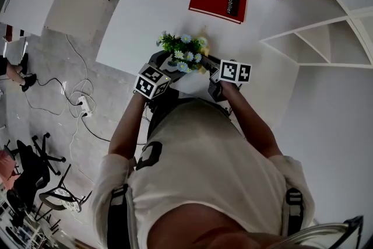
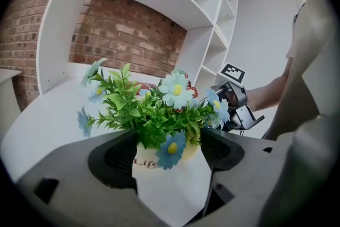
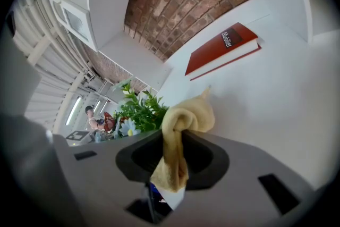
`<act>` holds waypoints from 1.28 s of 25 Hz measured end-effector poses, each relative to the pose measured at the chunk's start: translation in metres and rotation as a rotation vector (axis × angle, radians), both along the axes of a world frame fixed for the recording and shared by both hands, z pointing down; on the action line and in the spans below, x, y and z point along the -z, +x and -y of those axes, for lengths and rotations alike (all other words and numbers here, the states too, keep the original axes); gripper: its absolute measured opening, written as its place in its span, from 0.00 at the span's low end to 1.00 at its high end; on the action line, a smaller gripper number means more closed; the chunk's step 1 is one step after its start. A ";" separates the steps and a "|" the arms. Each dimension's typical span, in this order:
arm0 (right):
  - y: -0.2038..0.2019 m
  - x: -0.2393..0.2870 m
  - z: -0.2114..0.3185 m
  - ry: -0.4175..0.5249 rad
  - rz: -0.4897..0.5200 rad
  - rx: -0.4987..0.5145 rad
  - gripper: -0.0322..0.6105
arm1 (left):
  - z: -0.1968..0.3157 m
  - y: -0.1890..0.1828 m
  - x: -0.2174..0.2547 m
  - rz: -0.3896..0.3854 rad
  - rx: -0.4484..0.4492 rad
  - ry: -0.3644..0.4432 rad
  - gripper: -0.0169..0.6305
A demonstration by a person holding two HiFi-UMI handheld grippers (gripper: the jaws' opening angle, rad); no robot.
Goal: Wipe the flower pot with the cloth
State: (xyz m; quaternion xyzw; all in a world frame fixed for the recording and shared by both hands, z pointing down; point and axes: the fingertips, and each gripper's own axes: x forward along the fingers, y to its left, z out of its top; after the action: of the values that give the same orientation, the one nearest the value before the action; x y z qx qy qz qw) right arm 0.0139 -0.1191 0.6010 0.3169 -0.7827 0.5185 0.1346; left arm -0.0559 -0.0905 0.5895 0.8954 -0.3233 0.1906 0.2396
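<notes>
- Left gripper view: the pot (image 2: 171, 188), white and tapered with print on its wall, is sitting between the jaws of the left tool (image 2: 170, 156). The jaws are standing spread wide around it, and a dark sliver is showing on the pot's right side, so they are not clamping it. The flowers (image 2: 151, 109) are crowding over the rim.
- Handling, pot: it is looking light, rigid and smooth, so probably slippery, and the foliage is likely making it top-heavy. The best hold is on the bare wall below the leaves.
- Right gripper view: the right tool (image 3: 172, 159) is pinching the yellow cloth (image 3: 180, 125), with a rolled bulge poking out past the jaws. The cloth is soft and limp, and it is not touching the pot.
- Head view: both tools are flanking the flowers at the near edge of the counter (image 1: 145, 14). A red book (image 1: 217, 0) is lying well apart.
</notes>
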 end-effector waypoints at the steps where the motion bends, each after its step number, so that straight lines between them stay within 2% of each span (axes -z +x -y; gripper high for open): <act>1: 0.000 -0.003 0.000 -0.001 0.001 -0.012 0.22 | 0.000 0.000 -0.001 0.006 0.000 0.007 0.58; 13: 0.009 -0.053 -0.038 -0.131 -0.073 -0.085 0.23 | -0.019 0.015 0.002 -0.017 0.013 0.013 0.58; 17: 0.015 -0.046 -0.035 -0.129 -0.042 -0.102 0.23 | -0.022 -0.001 0.015 -0.049 0.037 0.021 0.58; 19: 0.018 -0.036 -0.030 -0.120 -0.013 -0.114 0.23 | -0.019 -0.015 0.011 -0.021 0.051 0.018 0.58; 21: 0.019 -0.026 -0.023 -0.114 0.027 -0.128 0.23 | -0.012 -0.022 0.001 0.022 0.029 0.011 0.59; 26: 0.012 -0.008 -0.012 -0.084 0.083 -0.120 0.23 | 0.001 -0.011 -0.012 0.040 -0.029 -0.011 0.60; 32: 0.011 -0.021 -0.018 -0.101 0.074 -0.138 0.23 | -0.004 -0.005 -0.011 -0.006 0.002 -0.022 0.60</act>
State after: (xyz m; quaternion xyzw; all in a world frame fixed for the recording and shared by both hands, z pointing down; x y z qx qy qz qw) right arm 0.0244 -0.1011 0.6220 0.3435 -0.7362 0.5768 0.0856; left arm -0.0607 -0.0866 0.6007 0.8930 -0.3214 0.1912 0.2504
